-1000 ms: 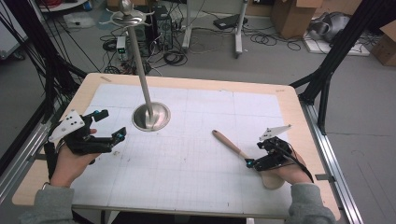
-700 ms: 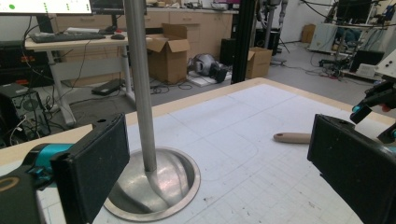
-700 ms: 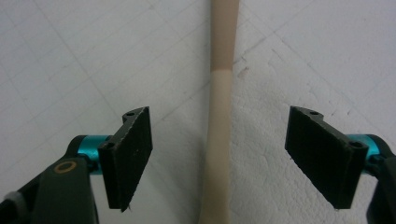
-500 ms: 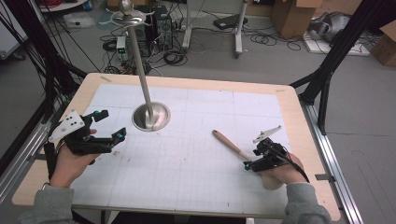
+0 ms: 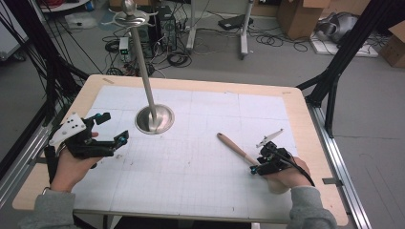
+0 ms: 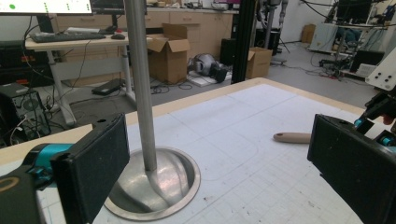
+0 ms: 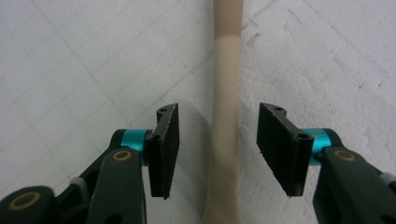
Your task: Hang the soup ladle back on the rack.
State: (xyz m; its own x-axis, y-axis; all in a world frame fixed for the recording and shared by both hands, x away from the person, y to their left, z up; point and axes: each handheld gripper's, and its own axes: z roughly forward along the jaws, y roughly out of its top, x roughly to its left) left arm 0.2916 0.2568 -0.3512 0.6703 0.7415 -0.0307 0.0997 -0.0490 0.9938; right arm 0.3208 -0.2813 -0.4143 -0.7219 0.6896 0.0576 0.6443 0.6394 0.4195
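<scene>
The far end of a wooden-handled utensil (image 5: 235, 148) is hidden under the right gripper (image 5: 258, 168) near the table's (image 5: 200, 86) right edge. Its handle (image 7: 226, 140) is straddled, untouched, by jaws just closing. The left gripper (image 5: 112, 129) is held spread by the left edge.

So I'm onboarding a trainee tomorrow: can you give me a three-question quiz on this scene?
1. True or false: the right gripper already clamps the wooden handle.
2. What stands in front of the left gripper? A) a cardboard box B) a metal stand with a round base C) a bowl
3. Fill in: the wooden handle lies flat on the ____.

Key:
1. False. The jaws have just been closing and straddle the handle, but gaps remain on both sides.
2. B
3. table
</scene>
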